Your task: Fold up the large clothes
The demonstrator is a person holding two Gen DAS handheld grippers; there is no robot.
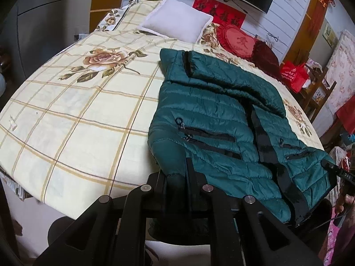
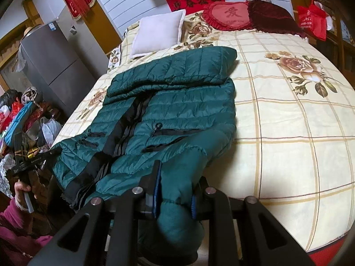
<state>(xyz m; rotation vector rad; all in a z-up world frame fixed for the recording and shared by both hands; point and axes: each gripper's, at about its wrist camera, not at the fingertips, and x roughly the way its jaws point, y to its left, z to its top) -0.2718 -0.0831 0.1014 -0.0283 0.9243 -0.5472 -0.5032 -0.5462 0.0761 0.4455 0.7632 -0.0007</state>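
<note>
A dark green quilted jacket [image 1: 213,119] with black zips lies on the bed [image 1: 77,115], its hem hanging over the near edge. A sleeve is folded across its top. My left gripper [image 1: 177,177] is shut on the jacket's near left hem corner. In the right wrist view my right gripper [image 2: 175,186] is shut on the jacket's [image 2: 173,110] near right hem corner, and that green fabric bulges between its fingers [image 2: 156,184]. The other gripper [image 2: 33,157] shows at the left in a hand. The right gripper [image 1: 337,170] shows at the right edge of the left wrist view.
The bed has a cream checked sheet with roses [image 2: 299,122]. A white pillow [image 1: 175,22], a red heart cushion [image 1: 237,40] and a dark red cushion [image 2: 273,15] lie at the head. A grey fridge [image 2: 55,66] and piled bags [image 2: 24,119] stand beside the bed.
</note>
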